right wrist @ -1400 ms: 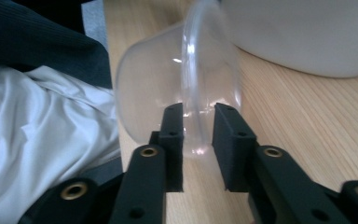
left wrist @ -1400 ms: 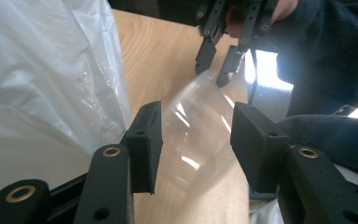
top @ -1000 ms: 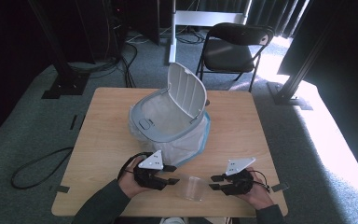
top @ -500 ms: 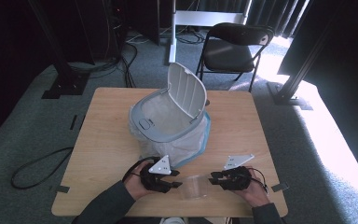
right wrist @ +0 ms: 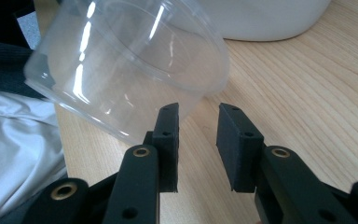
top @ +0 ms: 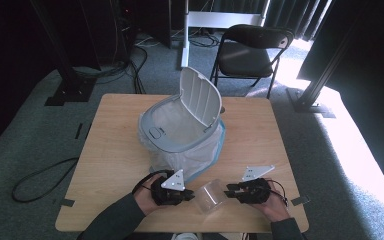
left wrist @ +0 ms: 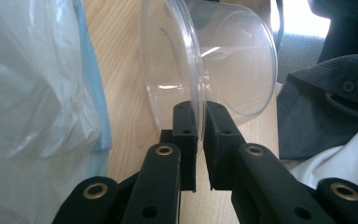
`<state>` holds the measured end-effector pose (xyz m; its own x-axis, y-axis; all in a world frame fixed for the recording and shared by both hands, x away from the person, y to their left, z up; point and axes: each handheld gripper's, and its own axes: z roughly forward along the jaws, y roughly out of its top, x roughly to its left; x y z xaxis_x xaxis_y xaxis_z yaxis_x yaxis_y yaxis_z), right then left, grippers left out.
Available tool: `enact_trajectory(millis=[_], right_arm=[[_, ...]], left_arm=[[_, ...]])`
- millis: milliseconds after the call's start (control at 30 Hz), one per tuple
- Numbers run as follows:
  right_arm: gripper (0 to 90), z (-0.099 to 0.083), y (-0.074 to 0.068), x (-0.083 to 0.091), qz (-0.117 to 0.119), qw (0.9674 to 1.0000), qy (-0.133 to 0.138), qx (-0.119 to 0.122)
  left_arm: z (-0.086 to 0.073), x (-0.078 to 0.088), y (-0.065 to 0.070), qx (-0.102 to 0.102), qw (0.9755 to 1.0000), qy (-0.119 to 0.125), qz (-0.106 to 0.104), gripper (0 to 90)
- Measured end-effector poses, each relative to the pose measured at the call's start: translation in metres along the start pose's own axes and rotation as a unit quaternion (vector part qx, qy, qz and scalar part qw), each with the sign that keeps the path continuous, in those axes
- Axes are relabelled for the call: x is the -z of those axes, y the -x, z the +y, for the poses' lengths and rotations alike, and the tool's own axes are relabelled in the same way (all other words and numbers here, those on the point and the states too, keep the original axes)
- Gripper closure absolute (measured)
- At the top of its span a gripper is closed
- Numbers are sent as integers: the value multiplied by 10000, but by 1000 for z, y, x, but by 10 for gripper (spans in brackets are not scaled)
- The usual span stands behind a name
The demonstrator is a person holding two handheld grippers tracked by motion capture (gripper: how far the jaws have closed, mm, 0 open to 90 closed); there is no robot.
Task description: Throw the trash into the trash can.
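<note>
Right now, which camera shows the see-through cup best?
The left gripper view: the clear cup is close, its rim pinched between the left gripper jaws. The right gripper view shows its side, off to the left. The high view shows it small.

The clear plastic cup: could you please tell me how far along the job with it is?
Done: the bin already has its lid standing open and a bag fitted. In hand: the left gripper has just been closing and now pinches the clear cup by its rim; the right gripper sits beside the cup, nothing between its jaws. Left, probably: carrying the cup over and dropping it in.
</note>
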<state>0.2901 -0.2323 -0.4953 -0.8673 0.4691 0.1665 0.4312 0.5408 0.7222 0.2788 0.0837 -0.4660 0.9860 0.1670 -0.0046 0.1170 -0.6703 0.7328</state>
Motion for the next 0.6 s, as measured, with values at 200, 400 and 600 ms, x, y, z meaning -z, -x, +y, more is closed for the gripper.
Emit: enact_trajectory(millis=[200,400,600], right_arm=[[673,-3,6,7,-149,9997,125,-150],[635,-8,14,10,-332,9986,238,-325],[593,-12,20,7,-450,9974,252,-497]], left_arm=[[6,17,-1,6,9997,250,20,839],[15,37,-3,37,9984,565,25,839],[26,54,-6,42,9965,839,-9,839]])
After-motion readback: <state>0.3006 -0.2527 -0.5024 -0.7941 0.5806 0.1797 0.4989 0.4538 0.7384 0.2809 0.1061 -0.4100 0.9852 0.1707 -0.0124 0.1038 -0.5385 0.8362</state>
